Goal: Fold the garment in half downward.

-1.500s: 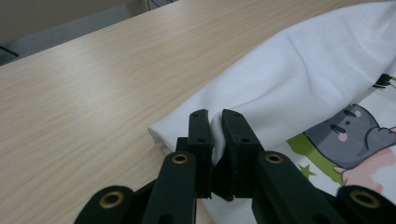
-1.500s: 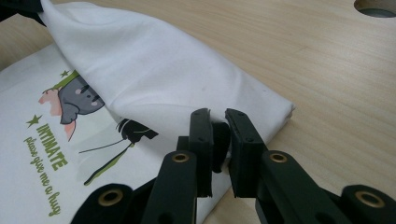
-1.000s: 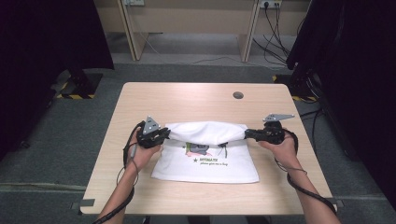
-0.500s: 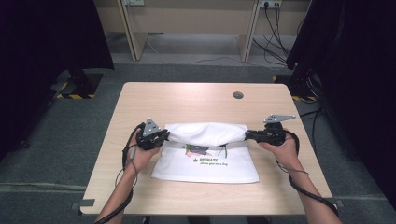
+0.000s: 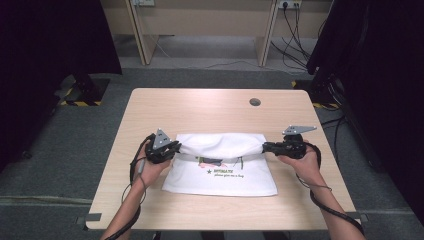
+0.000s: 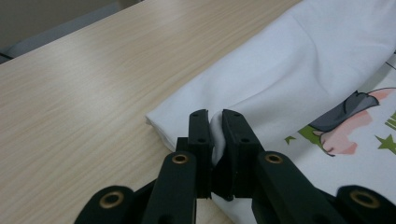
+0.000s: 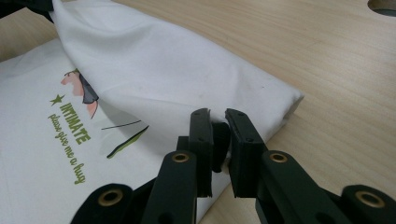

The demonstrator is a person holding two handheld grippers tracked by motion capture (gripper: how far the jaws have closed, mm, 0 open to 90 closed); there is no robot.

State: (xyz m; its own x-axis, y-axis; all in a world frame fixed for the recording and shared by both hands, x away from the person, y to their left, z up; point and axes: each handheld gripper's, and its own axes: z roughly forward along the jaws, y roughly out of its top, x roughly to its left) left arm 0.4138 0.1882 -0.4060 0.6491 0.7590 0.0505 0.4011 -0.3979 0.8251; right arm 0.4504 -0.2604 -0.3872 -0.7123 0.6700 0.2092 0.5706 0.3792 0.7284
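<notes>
Table (image 5: pixel 150 107) of pale wood takes up the middle of the high view, w/ a round dark cable hole (image 5: pixel 255 102) near its far edge, right of centre. White cloth (image 5: pixel 220 175) lies on the near half of the table, roughly centred btwn the two hands; its far part is folded over toward the person and forms a soft raised roll across the width, while the near part lies flat on the wood. Printed picture (image 5: pixel 210 161) w/ a green star and green lettering sits on the flat layer, partly under the folded edge; in the right gripper view the word "INTIMATE" reads in green, w/ script below it. Left gripper (image 5: pixel 172 148) is at the cloth's left end, at the folded edge, held in the person's left hand (image 5: pixel 152 162). Its jaws are closed tight on a pinch of white fabric, seen clearly in the left gripper view, where a thin fold stands btwn the black pads (image 6: pixel 201 135). Right gripper (image 5: pixel 264 148) is at the cloth's right end, opp. the left one, in the right hand (image 5: pixel 302 162). Its jaws are likewise nearly together and clamp the fabric edge at the roll's right corner. Both grippers sit low, just above the tabletop, pointing inward at each other.
</notes>
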